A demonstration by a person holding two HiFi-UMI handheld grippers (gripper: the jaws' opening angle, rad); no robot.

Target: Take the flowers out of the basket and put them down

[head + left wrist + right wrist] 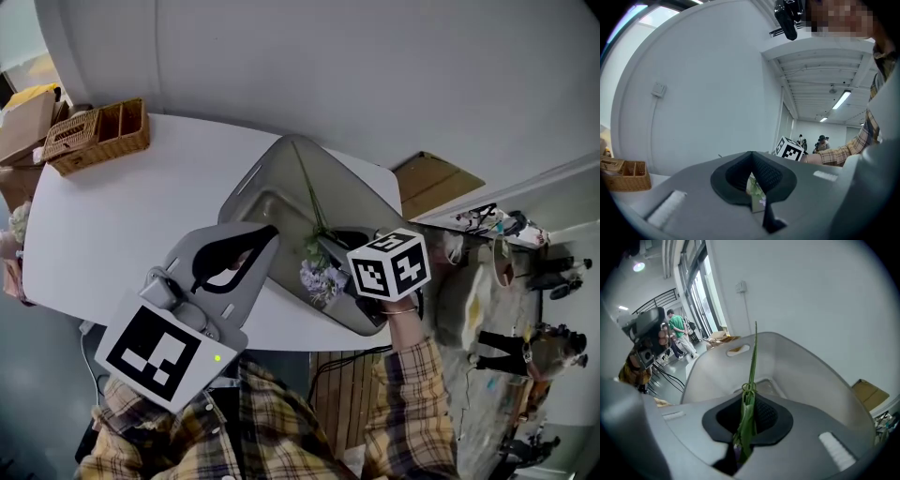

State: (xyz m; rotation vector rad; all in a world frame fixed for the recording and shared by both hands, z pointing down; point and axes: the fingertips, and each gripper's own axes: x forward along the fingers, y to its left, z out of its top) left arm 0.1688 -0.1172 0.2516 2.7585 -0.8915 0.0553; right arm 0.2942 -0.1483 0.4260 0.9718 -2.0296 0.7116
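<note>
A bunch of purple flowers (323, 279) with a long green stem hangs over the grey plastic basket (356, 197) on the white table (141, 206). My right gripper (330, 251) is shut on the bunch, blooms toward the camera. In the right gripper view the stem (752, 362) runs out between the pads of the right gripper (749, 401), with the basket (801, 362) below. My left gripper (262, 236) sits at the basket's near left edge, fingertips together. In the left gripper view the flowers (753, 186) show through a slit behind the left gripper (752, 157) tips.
A wicker organiser (98, 136) stands on the table's far left corner and shows as the wicker organiser (623, 174) in the left gripper view. A cardboard sheet (441, 183) lies on the floor beyond the table. People stand at the right, one person (506, 347) nearest.
</note>
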